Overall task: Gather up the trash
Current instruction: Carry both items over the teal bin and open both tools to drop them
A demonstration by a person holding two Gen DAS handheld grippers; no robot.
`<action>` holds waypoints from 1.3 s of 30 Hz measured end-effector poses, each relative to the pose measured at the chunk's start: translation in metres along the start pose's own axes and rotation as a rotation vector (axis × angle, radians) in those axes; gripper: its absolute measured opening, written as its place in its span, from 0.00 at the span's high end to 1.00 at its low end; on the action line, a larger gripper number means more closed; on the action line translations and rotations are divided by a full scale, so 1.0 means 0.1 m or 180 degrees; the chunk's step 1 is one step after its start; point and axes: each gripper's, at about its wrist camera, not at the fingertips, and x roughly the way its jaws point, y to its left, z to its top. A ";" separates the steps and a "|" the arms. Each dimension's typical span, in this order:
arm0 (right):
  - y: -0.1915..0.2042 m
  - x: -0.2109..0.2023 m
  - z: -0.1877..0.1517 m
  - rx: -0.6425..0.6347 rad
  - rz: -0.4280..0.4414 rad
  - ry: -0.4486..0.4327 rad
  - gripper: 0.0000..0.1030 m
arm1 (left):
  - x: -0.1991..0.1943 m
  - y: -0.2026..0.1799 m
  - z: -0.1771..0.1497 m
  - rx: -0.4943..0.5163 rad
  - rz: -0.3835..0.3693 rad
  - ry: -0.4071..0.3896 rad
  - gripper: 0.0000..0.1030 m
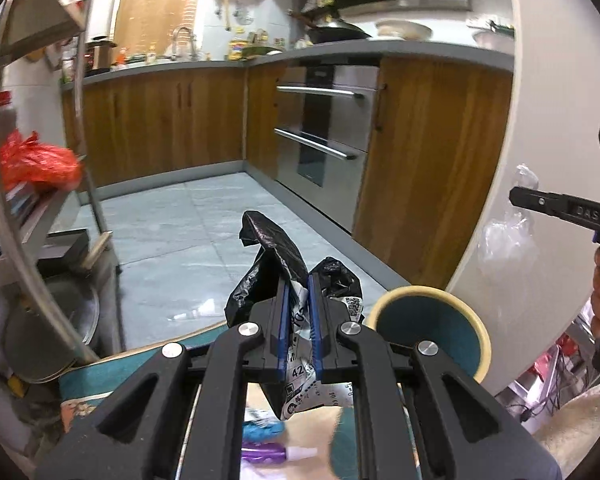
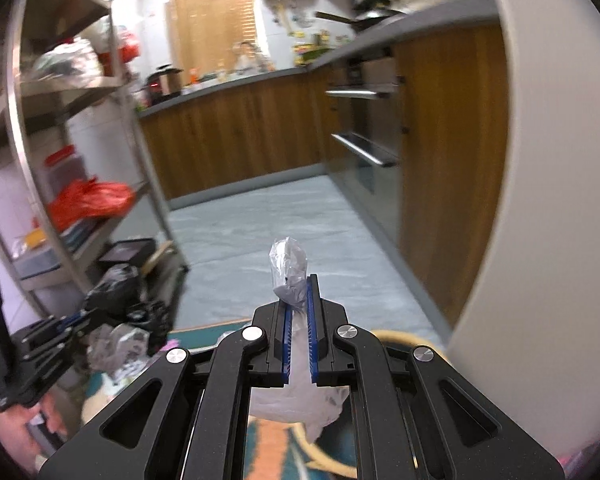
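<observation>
clamping black bag [image 1: 270, 264] in left gripper [image 1: 298, 280], clear plastic [image 2: 288, 276] in right gripper [image 2: 300, 280], teal cup [image 1: 432, 332] beside

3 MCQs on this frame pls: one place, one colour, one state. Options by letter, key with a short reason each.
1. Where is the yellow-rimmed teal bin relative to the left gripper?
A. To its right
B. To its left
C. Behind the oven

2. What colour is the bag on the metal shelf?
A. Green
B. Red
C. White

3. What is the state of the right gripper?
A. Open and empty
B. Shut on a black bag
C. Shut on a clear plastic wrapper

Answers:
1. A: in the left wrist view the bin sits just right of the fingers.
2. B: the red plastic bag lies on the shelf.
3. C: the clear plastic wrapper is pinched between its blue pads; the black trash bag is in the left gripper.
</observation>
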 end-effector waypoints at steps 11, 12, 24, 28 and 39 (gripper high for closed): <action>-0.54 0.57 -0.42 0.0075 -0.0318 0.0543 0.92 | 0.62 -0.84 -0.10 0.0419 -0.0287 0.0271 0.91; -0.57 0.61 -0.46 0.0059 -0.0348 0.0589 0.92 | 0.69 -0.92 -0.12 0.0465 -0.0314 0.0307 0.91; -0.83 0.85 -0.71 0.0120 -0.0457 0.0894 0.92 | 1.23 -1.41 -0.41 0.0652 -0.0573 0.0691 0.91; -0.89 0.92 -0.78 0.0195 -0.0504 0.1004 0.92 | 1.45 -1.56 -0.58 0.0730 -0.0596 0.0879 0.91; -0.86 1.07 -0.81 0.0110 -0.0660 0.1081 0.92 | 1.51 -1.62 -0.67 0.0801 -0.0592 0.0905 0.88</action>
